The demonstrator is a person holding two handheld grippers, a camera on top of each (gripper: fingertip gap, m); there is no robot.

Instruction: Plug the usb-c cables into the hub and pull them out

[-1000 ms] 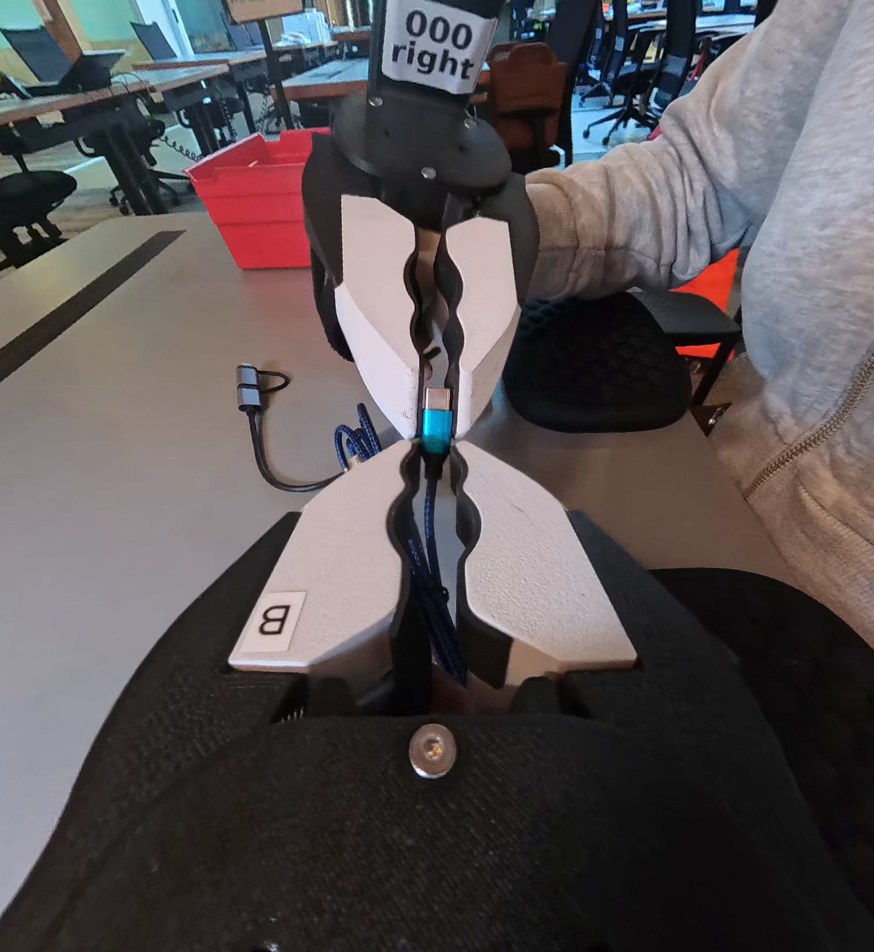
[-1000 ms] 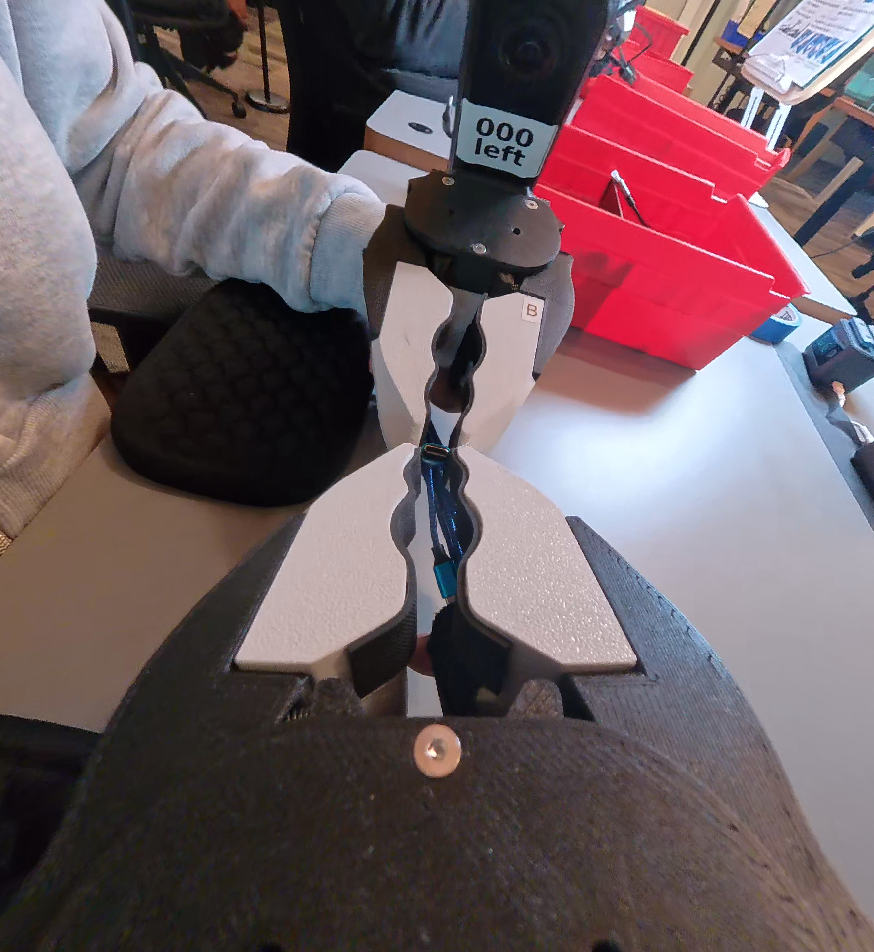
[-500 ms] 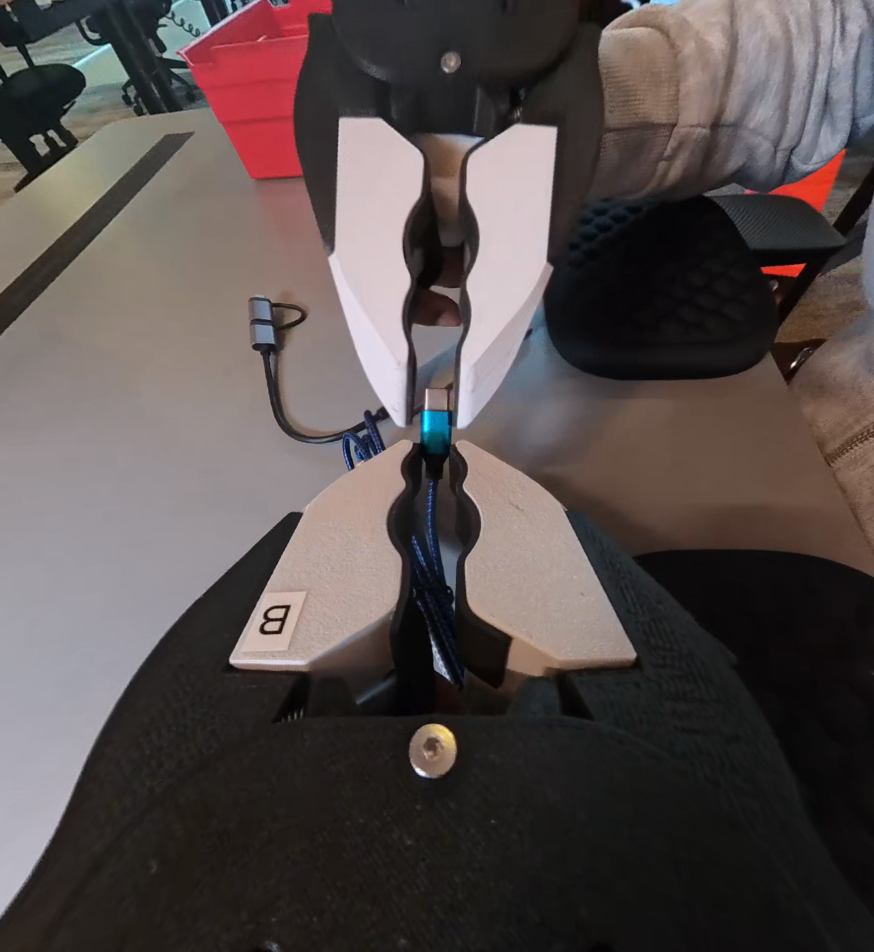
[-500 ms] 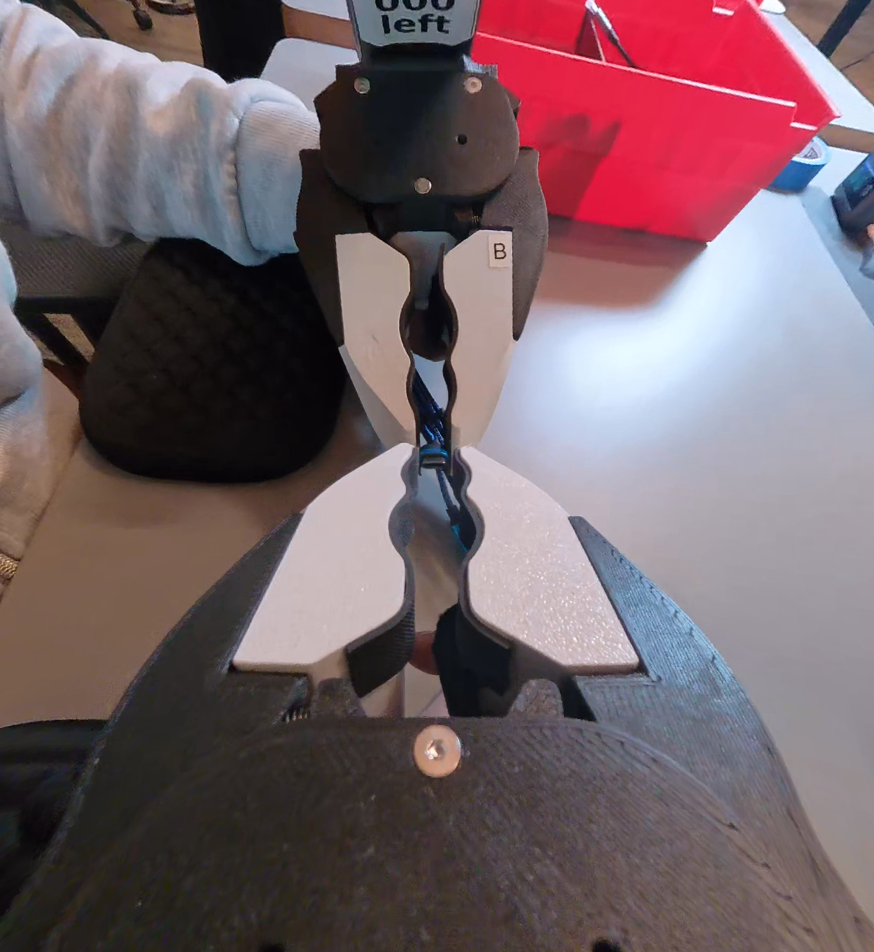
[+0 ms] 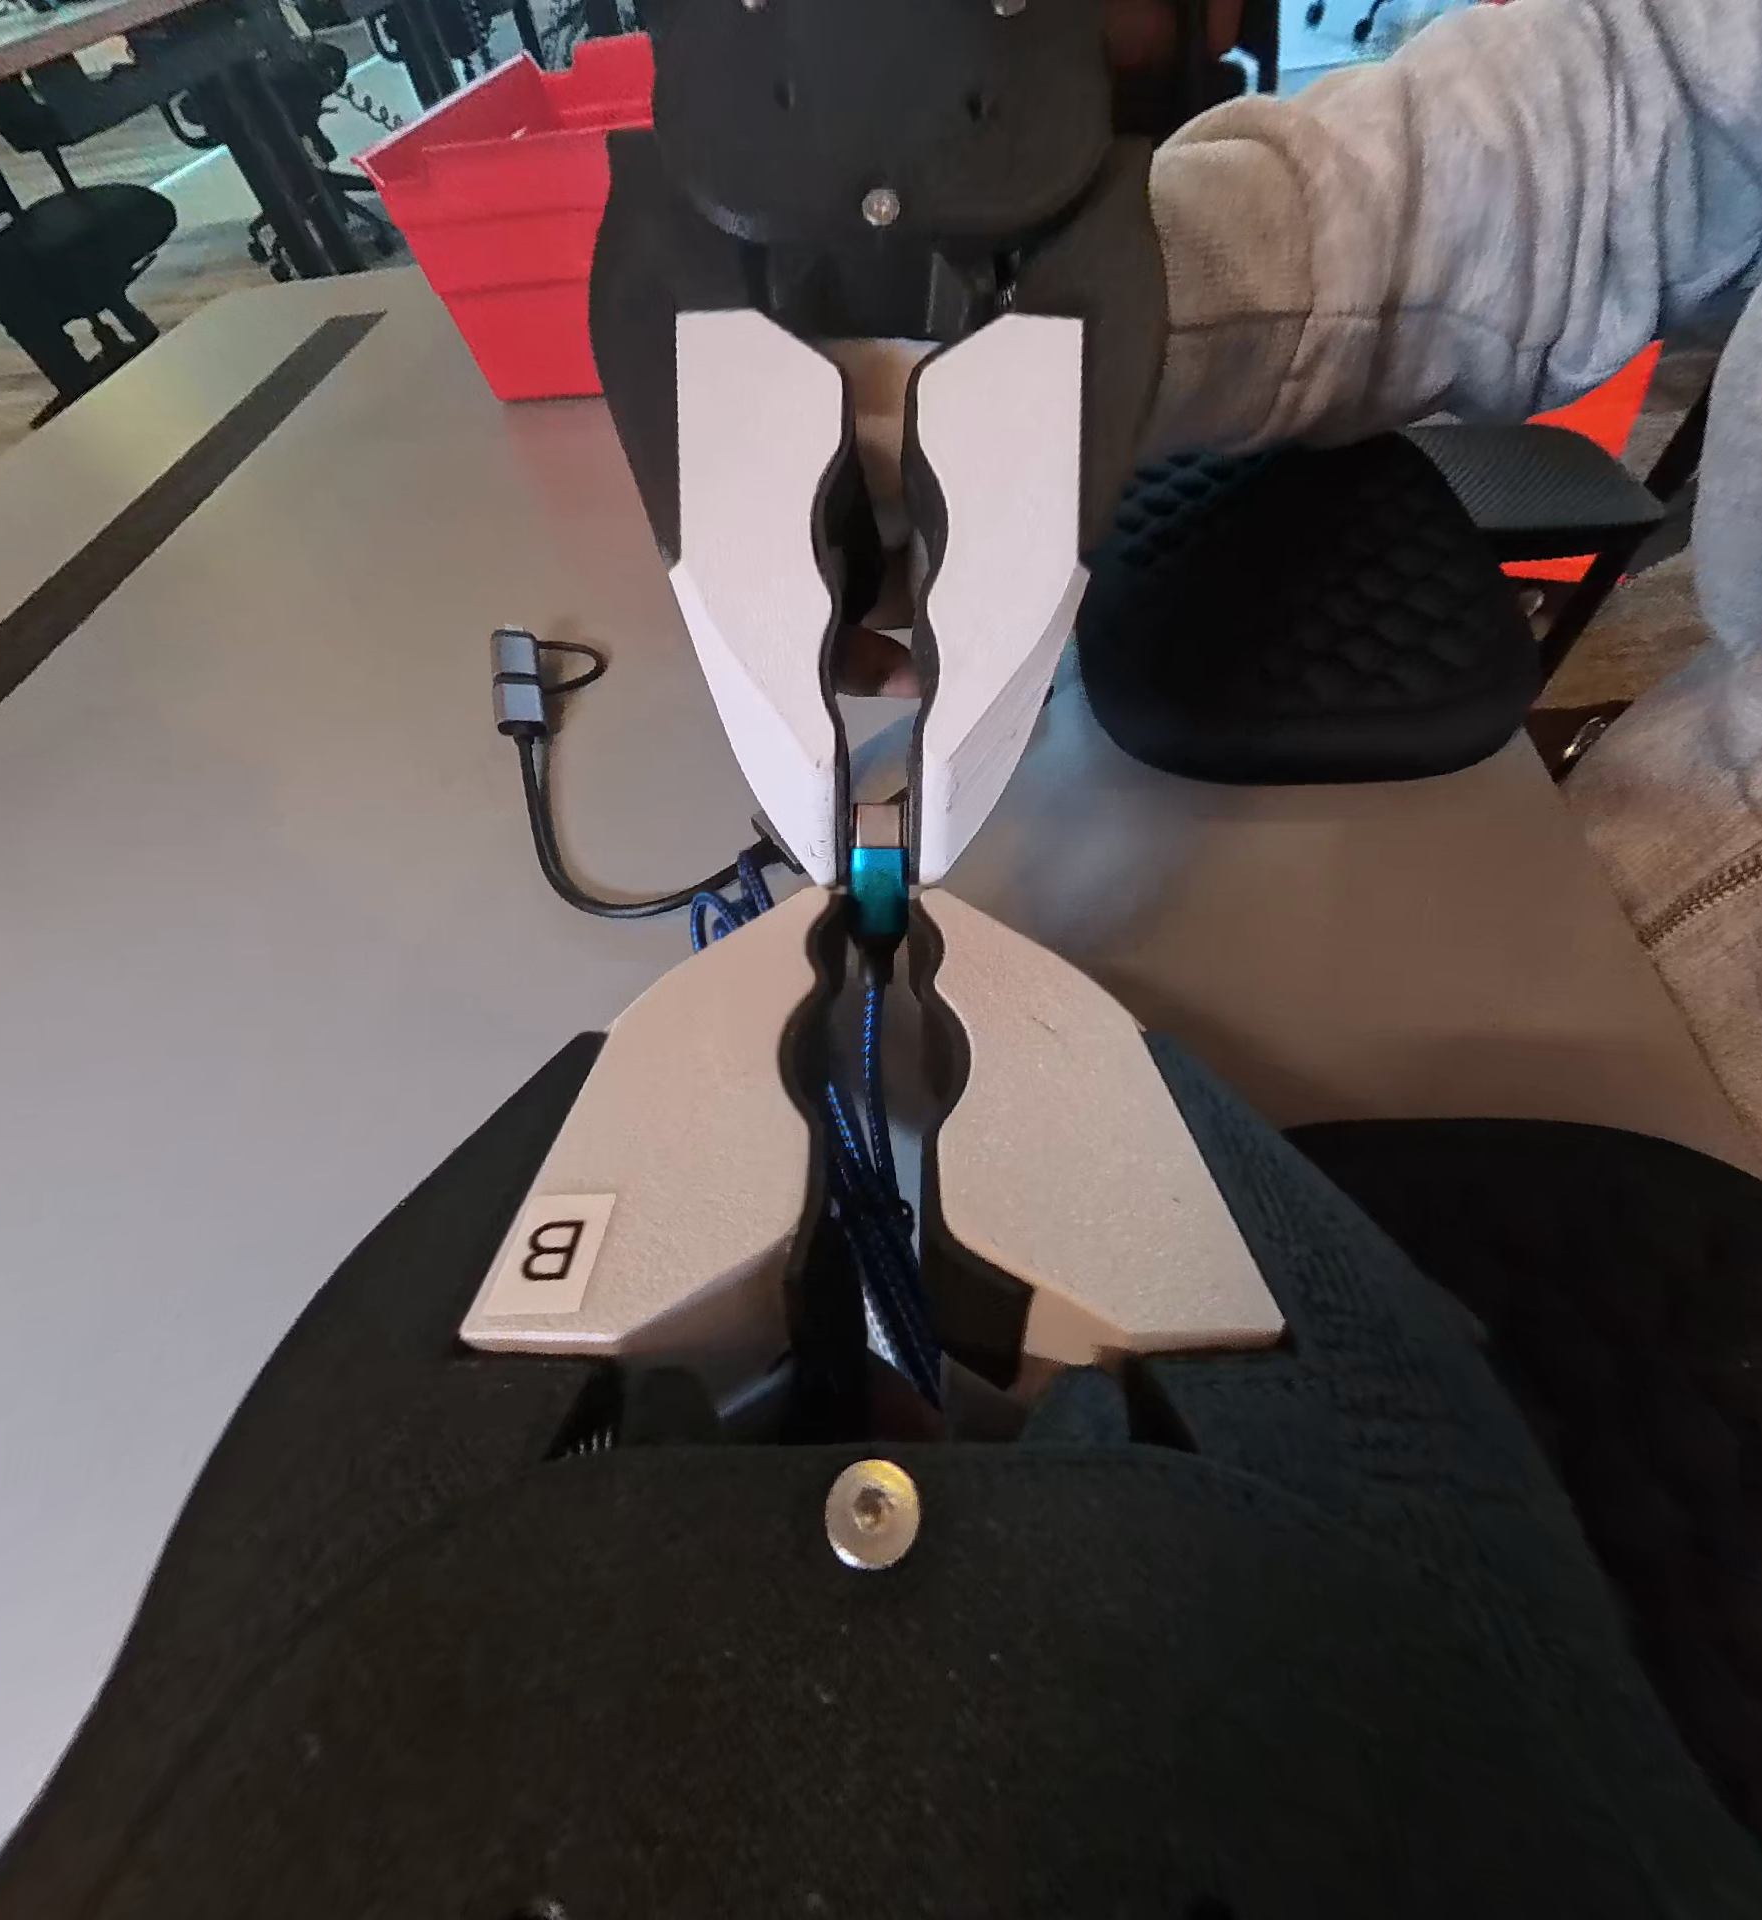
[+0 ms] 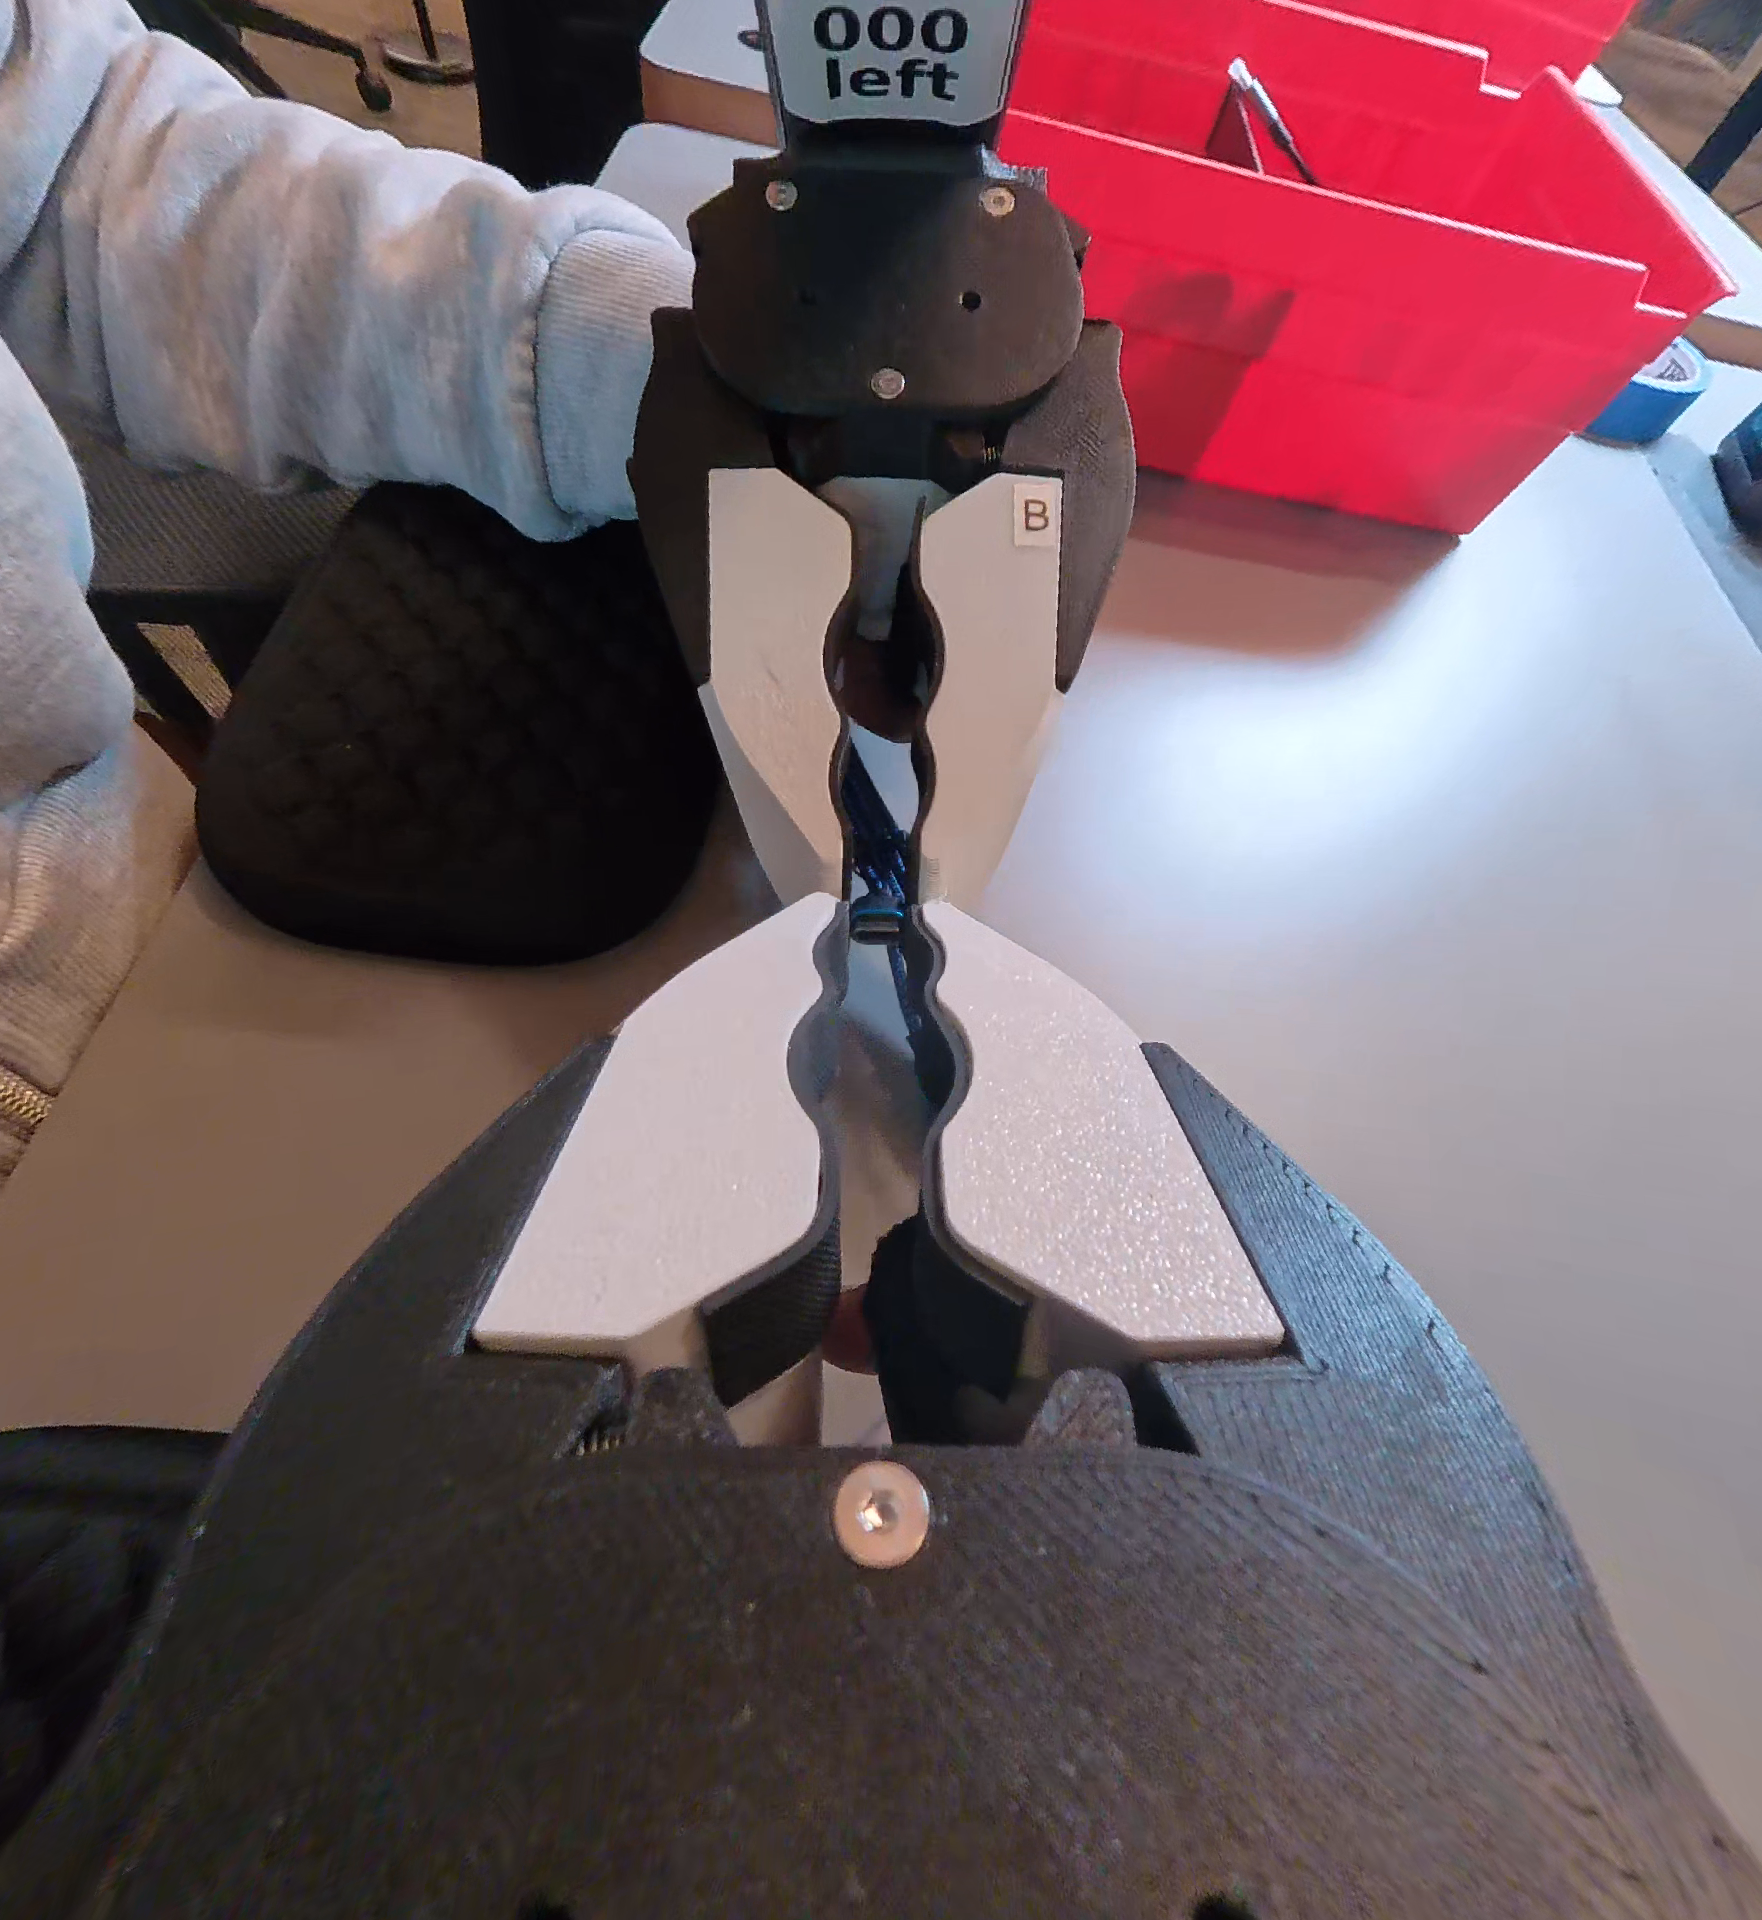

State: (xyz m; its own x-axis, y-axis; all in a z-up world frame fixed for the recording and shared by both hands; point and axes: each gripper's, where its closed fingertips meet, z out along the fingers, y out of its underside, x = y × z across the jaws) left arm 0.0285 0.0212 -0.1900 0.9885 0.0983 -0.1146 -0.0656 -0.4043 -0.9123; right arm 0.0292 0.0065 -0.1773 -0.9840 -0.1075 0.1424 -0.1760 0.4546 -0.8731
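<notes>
My left gripper [image 5: 877, 904]: jaws clamped on the blue plug [image 5: 877, 883] of a braided cable [image 5: 872, 1143], above the grey table [image 5: 233, 935]. My right gripper [image 6: 882, 914]: tip to tip with it, jaws closed around the plug's metal end [image 5: 879, 826]. Second cable's grey plug [image 5: 518, 691]: lying on table, left.

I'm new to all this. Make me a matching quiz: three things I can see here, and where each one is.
Things:
1. teal plug
2. grey adapter
3. red bin

Places:
a. standing at the far side of the table
b. clamped in the left gripper
c. lying untouched on the table, on its black cord

Pairs: 1-b, 2-c, 3-a.
</notes>
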